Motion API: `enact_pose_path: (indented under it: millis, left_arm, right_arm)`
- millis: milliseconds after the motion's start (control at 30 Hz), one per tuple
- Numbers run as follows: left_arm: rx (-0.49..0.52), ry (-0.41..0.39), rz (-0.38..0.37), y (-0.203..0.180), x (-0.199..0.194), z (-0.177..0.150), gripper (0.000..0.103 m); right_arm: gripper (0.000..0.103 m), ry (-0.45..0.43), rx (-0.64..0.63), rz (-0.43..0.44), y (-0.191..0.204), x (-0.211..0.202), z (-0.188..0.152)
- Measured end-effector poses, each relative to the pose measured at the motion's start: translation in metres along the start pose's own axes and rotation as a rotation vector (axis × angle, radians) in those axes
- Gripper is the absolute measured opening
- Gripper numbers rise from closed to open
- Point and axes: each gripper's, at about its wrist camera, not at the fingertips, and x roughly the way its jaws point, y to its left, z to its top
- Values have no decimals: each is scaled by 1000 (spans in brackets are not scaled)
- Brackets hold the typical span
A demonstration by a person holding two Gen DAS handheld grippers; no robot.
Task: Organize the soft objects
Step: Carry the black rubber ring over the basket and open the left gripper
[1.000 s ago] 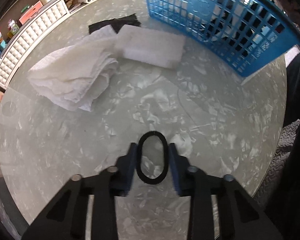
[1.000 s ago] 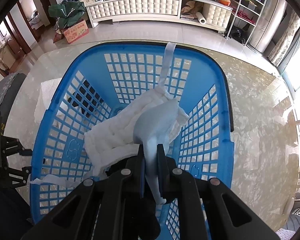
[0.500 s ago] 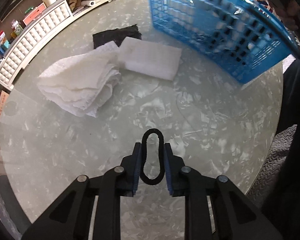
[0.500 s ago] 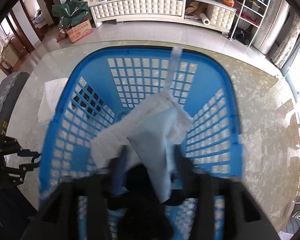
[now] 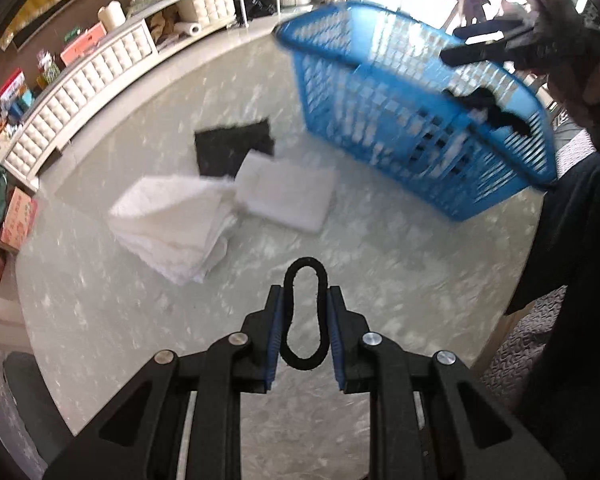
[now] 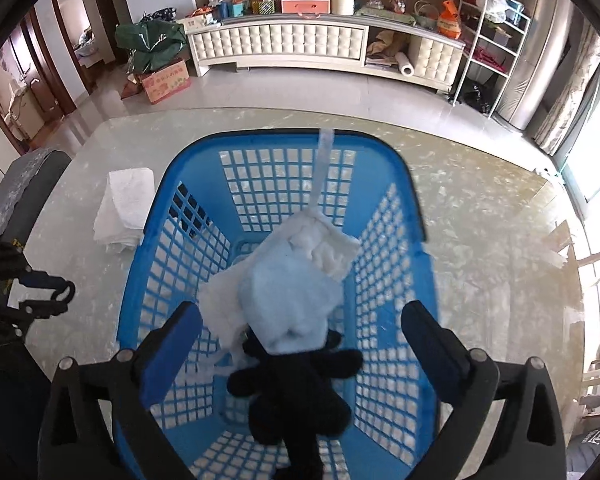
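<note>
Daylight from windows at right, blown out at the top right of the left wrist view and the right edge of the right wrist view, w/ glare patches on the glossy marbled tabletop. Left view is motion-blurred: blue plastic lattice basket and folded white towels smear, while the left gripper stays sharp. Right view is crisp at centre; heavy fisheye bending and dark vignette at the edges of both.

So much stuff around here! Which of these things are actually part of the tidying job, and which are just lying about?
Part of the job:
blue basket
pale cloth bundle in the basket
black hair band, pinched in the left gripper
folded white towels
white pad
black cloth

Just lying about:
cardboard box
white cabinet
wire shelf
</note>
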Motion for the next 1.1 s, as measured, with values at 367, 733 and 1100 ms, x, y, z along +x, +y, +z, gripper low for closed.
enact_pose_path:
  millis: [367,733,1100]
  left_arm:
    - [128,-102,38,-55,-46,55,19]
    - [184,-113,2,-85,-38,91,19]
    - [220,-99,-16,-100,-24,114,19]
  right_arm:
    - [102,-36,64,-19,-24,-22,-35]
    - [102,0,183,23,-49,-20,-67]
    - [102,40,186,87,-43,-18,-81]
